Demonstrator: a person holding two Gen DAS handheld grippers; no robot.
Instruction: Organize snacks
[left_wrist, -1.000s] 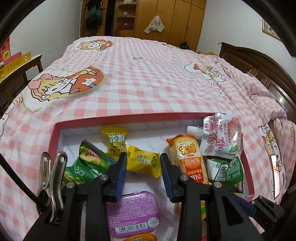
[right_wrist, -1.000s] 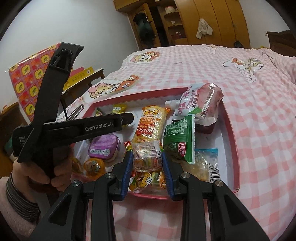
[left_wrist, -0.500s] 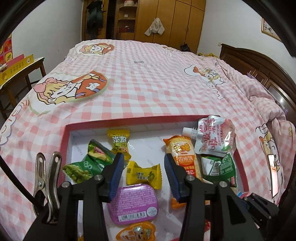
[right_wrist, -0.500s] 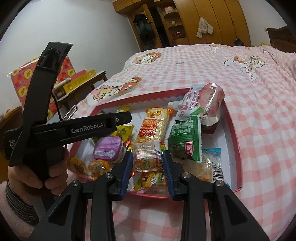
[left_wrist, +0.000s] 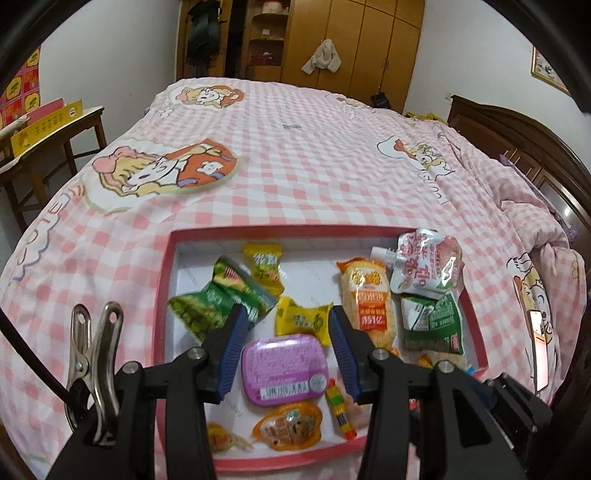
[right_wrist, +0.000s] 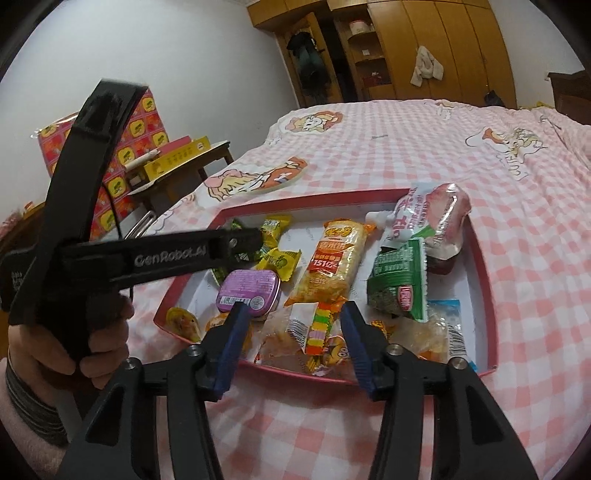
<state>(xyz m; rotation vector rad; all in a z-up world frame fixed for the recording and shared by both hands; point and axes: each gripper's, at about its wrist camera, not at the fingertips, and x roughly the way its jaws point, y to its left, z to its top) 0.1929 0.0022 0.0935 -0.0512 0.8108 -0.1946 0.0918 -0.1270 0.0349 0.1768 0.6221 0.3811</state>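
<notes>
On the bed (left_wrist: 295, 155), over the pink checked quilt, sits one shallow red-rimmed box (left_wrist: 166, 280) with the snacks lying loose on its white floor. I count two yellow wrapped candies (left_wrist: 303, 320), two green packets (left_wrist: 207, 306) overlapping at the left side, one purple tin (left_wrist: 282, 363), one orange rice-cracker bar (left_wrist: 365, 295), one white spouted pouch (left_wrist: 424, 262) leaning on the right wall, one green-and-white packet (left_wrist: 432, 321) just under it, and one rainbow-striped candy stick (right_wrist: 318, 325) lying on clear wrappers at the near edge. There are more small packs near the front rim, perhaps three or four, too bunched to count surely. The left tool (left_wrist: 286, 347) hangs above the box with its blue pads (left_wrist: 231, 345) part open and nothing between them; the tin and one yellow candy lie below the gap. The right tool (right_wrist: 291, 336) has just been opening, its pads now standing clear on either side of the striped stick without pressing it. A hand (right_wrist: 74, 332) grips the left tool's handle, beside a small wooden table (right_wrist: 184, 166).
</notes>
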